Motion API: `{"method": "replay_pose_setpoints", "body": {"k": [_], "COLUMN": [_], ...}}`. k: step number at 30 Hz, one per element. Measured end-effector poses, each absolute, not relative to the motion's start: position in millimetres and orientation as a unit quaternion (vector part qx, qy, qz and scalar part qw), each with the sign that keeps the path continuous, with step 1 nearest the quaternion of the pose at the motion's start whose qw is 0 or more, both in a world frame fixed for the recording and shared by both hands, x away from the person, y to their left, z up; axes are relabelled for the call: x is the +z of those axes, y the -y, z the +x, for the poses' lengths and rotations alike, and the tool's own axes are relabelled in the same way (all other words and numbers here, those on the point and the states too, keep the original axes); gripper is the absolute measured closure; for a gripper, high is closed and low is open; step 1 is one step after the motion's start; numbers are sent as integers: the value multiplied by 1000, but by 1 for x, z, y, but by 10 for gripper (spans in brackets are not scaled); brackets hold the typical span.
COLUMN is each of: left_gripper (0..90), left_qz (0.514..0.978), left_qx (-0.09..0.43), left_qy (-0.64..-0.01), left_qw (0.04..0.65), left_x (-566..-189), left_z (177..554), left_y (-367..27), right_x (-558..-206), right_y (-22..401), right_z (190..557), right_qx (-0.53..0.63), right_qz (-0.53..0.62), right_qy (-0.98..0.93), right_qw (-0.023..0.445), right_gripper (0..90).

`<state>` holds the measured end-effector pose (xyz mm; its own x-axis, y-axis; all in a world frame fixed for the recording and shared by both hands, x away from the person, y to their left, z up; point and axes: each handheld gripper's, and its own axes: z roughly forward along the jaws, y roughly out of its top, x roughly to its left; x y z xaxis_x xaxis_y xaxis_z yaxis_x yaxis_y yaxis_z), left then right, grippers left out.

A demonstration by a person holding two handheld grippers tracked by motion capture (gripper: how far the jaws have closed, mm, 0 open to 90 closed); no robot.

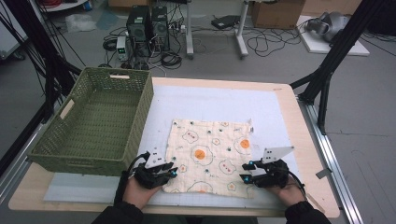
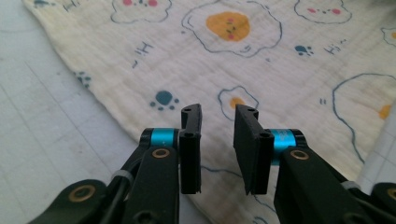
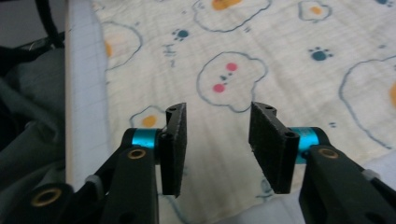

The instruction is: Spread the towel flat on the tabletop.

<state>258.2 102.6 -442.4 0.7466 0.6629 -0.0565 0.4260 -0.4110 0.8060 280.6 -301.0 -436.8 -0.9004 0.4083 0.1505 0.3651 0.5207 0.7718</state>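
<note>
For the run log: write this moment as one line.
cloth: flat on table mat | left gripper: open, over near-left corner | right gripper: open, over near-right corner | basket: left of cloth

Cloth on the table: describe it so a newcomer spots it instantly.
On the white mat that covers the table, right of the green basket, a square cloth lies flat at the near edge. It is cream with fried-egg cartoons and blue paw prints, the one patterned thing there.

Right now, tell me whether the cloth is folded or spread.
Spread. The egg-print cloth lies open and flat as one layer on the white mat, all four edges visible, no fold showing.
</note>
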Motion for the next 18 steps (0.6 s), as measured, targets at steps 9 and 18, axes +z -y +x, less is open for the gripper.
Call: {"method": "replay_pose_setpoints", "body": {"k": [9, 18], "left_gripper": [582, 533], "left_qz": [826, 823], "left_qx": [125, 131], "left_qy": [-317, -318], "left_qw": [450, 452], "left_x": [-442, -442], "left_z": [265, 263], "left_y": [-105, -110], "right_x": [-435, -433], "right_y": [307, 292], "right_z": [291, 306], "right_qx": [433, 435], "right_qz": [261, 261], "right_qy": [-861, -860], "right_qw": [54, 64], "right_gripper": [431, 388]}}
